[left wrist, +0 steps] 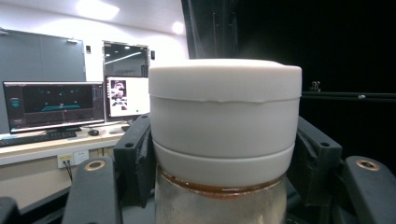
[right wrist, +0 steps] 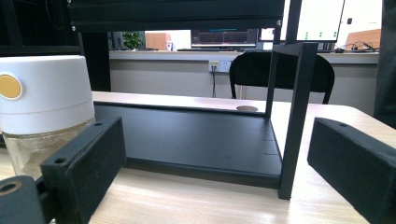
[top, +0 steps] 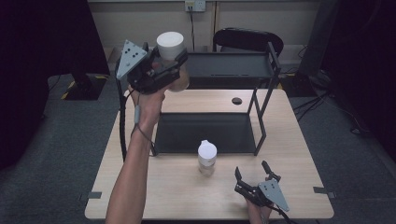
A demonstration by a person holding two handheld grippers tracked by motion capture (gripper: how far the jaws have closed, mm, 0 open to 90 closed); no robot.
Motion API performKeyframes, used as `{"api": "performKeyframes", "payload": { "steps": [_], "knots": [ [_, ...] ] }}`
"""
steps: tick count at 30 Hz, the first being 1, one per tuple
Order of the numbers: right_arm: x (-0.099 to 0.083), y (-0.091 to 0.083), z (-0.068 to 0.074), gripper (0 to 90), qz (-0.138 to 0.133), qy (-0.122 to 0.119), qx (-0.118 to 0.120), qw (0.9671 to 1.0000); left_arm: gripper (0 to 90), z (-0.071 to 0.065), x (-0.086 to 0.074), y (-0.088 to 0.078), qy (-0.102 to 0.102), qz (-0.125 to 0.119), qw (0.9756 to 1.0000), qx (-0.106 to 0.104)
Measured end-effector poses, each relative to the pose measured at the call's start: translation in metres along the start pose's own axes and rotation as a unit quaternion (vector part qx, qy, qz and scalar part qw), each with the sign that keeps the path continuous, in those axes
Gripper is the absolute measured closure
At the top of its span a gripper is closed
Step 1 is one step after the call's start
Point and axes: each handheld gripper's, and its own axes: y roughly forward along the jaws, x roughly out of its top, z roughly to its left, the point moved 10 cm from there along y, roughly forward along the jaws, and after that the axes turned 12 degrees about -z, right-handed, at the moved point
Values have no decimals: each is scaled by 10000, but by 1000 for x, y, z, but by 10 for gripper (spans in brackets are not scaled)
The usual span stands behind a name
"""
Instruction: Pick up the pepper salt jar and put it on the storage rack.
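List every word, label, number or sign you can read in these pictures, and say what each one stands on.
No text can be read.
Monitors behind the held jar: graphics too small and blurred.
Screen past the black shelf: a few coloured dots, no legible words.
Second jar: a plain yellow dot, no lettering.

The right tool (right wrist: 215, 172) has its jaws spread wide, nothing between them. Past the left jaw stands a white-capped jar (right wrist: 44, 112), upright on the wooden surface (right wrist: 196, 200). Ahead sits a black two-tier rack (right wrist: 196, 140); a black chair (right wrist: 280, 74) stands behind it.
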Motion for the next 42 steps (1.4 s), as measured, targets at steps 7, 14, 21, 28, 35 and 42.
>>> {"api": "performKeyframes", "payload": {
  "steps": [7,14,21,28,35,42],
  "knots": [
    [0,0,0,32,-2,4,21,10000,347,0,-5,23,136,8,9998,114],
    [0,0,0,32,-3,10,43,10000,347,13,-17,45,253,200,9986,410],
    [0,0,-1,32,-3,20,70,10000,346,20,-22,54,193,377,9967,689],
    [0,0,-1,32,-7,18,81,10000,346,25,-27,64,183,565,9951,787],
    [0,0,-1,32,-2,29,87,10000,345,23,-29,69,272,670,9945,756],
    [0,0,-1,32,-2,28,84,10000,344,24,-29,67,267,655,9950,698]
  ]
}}
